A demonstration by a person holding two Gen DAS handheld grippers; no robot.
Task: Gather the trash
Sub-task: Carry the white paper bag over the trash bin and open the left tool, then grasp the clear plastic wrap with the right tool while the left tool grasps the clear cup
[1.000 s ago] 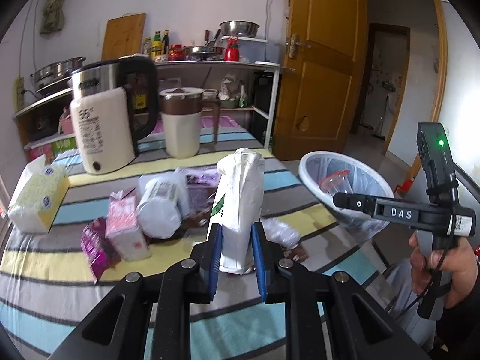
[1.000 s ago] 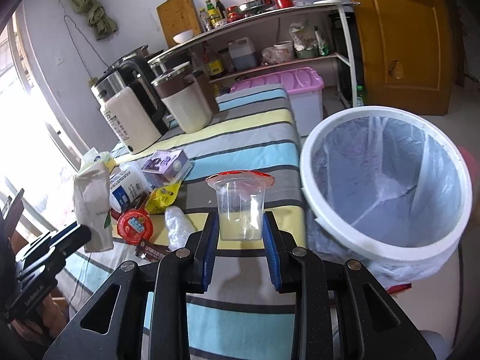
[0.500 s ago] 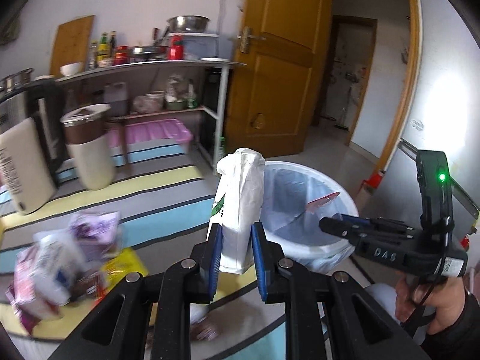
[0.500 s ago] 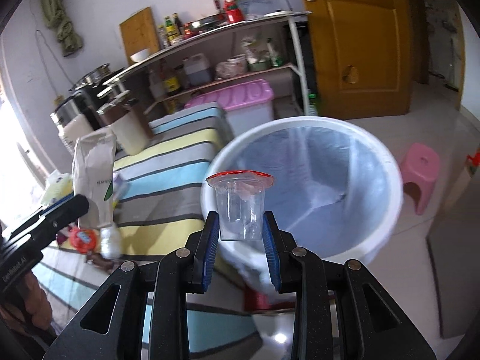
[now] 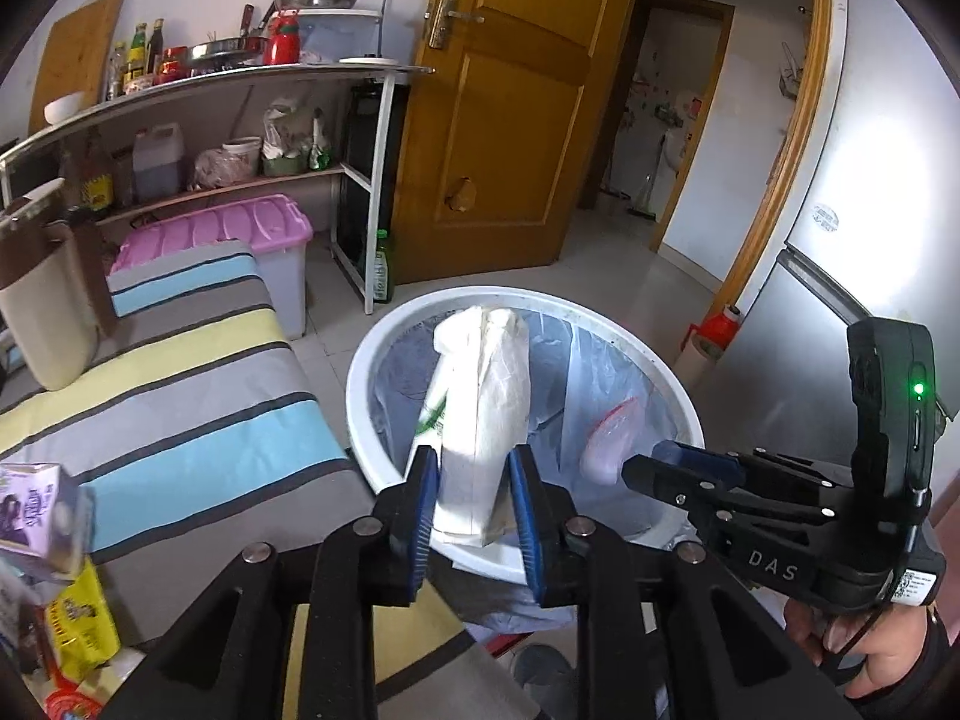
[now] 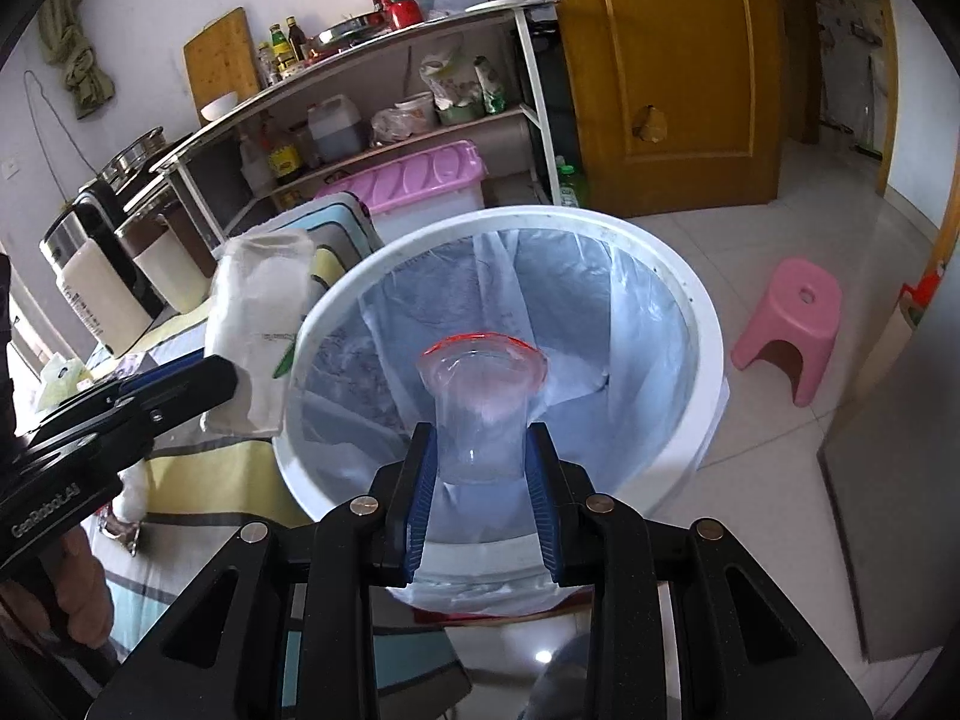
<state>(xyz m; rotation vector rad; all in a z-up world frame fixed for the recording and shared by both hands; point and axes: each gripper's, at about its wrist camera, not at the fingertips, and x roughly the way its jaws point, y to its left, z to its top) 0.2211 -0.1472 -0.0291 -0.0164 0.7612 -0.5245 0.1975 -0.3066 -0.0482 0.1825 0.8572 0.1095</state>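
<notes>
My left gripper [image 5: 474, 516] is shut on a white paper bag [image 5: 480, 414] and holds it upright over the near rim of the white bin [image 5: 360, 384], which is lined with a clear plastic bag. My right gripper [image 6: 483, 474] is shut on a clear plastic cup with a red rim [image 6: 483, 402] and holds it above the bin's [image 6: 696, 324] opening. The paper bag [image 6: 258, 330] and the left gripper also show at the left of the right wrist view. The right gripper [image 5: 660, 468] and its cup [image 5: 606, 444] show at the right of the left wrist view.
A table with a striped cloth [image 5: 198, 396] stands left of the bin, with a purple carton [image 5: 36, 516] and a yellow packet [image 5: 78, 624] on it. A pink stool [image 6: 792, 324], a pink-lidded box [image 5: 264, 258], a shelf and a wooden door stand beyond.
Both grippers have swung from the table to the bin. The paper bag and the cup, held throughout, now hang over the bin's opening.
</notes>
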